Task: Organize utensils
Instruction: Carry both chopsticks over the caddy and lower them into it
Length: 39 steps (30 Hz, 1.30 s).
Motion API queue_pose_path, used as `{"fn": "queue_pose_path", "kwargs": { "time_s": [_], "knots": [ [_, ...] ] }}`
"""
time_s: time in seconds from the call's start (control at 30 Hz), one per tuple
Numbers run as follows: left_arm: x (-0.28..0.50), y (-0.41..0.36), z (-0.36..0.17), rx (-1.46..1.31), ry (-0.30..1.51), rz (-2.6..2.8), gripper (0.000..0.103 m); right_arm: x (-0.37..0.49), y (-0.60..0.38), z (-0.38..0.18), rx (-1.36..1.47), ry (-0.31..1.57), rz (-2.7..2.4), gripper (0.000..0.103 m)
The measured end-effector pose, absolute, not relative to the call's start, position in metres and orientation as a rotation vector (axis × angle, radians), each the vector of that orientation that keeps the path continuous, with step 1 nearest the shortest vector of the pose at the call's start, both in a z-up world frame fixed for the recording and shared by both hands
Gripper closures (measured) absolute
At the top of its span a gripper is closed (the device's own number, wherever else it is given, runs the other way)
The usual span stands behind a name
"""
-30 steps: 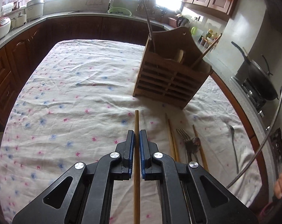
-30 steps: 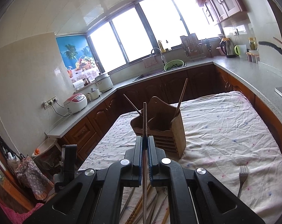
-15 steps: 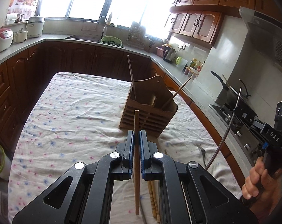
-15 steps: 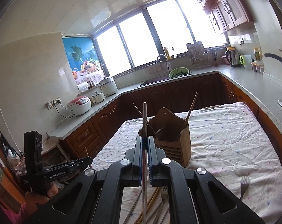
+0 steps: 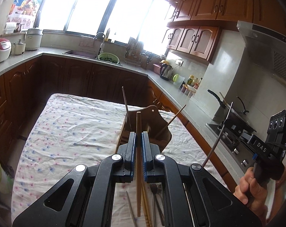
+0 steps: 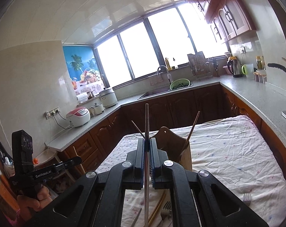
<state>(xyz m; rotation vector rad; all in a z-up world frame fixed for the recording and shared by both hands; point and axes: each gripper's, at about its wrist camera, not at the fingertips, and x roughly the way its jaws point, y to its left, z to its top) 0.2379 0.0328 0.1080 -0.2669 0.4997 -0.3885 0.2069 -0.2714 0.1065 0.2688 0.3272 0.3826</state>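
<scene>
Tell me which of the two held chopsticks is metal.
The thin grey chopstick in the right hand-held gripper; the left hand-held gripper clamps a thicker wooden chopstick.

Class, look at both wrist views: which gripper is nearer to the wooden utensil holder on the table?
Probably the left gripper, hedged: the wooden utensil holder sits just beyond its chopstick. The right gripper looks similarly close, off the holder's side.

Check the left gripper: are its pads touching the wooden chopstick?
Touching. The left wrist view shows the left gripper shut on the wooden chopstick, both blue pads against its sides, with the stick running through above and below them.
</scene>
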Motion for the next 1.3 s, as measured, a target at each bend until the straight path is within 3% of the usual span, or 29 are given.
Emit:
{"fn": "queue_pose_path", "kwargs": {
  "time_s": [0.5, 0.8, 1.1, 1.3],
  "knots": [
    [0.347, 0.016, 0.159, -0.324, 0.266, -0.315, 0.098, 0.294, -0.289, 0.126, 0.368, 0.114, 0.223, 0.098],
    [0.406, 0.009, 0.112, -0.399, 0.302, -0.240, 0.098, 0.330, -0.289, 0.077, 0.387, 0.128, 0.127, 0.098],
    [0.417, -0.014, 0.061, -0.334, 0.389, -0.239, 0.098, 0.344, -0.288, 0.035, 0.405, 0.213, 0.103, 0.098],
    [0.414, -0.020, 0.054, -0.290, 0.408, -0.244, 0.097, 0.349, -0.285, 0.026, 0.402, 0.285, 0.122, 0.098]
  ]
}}
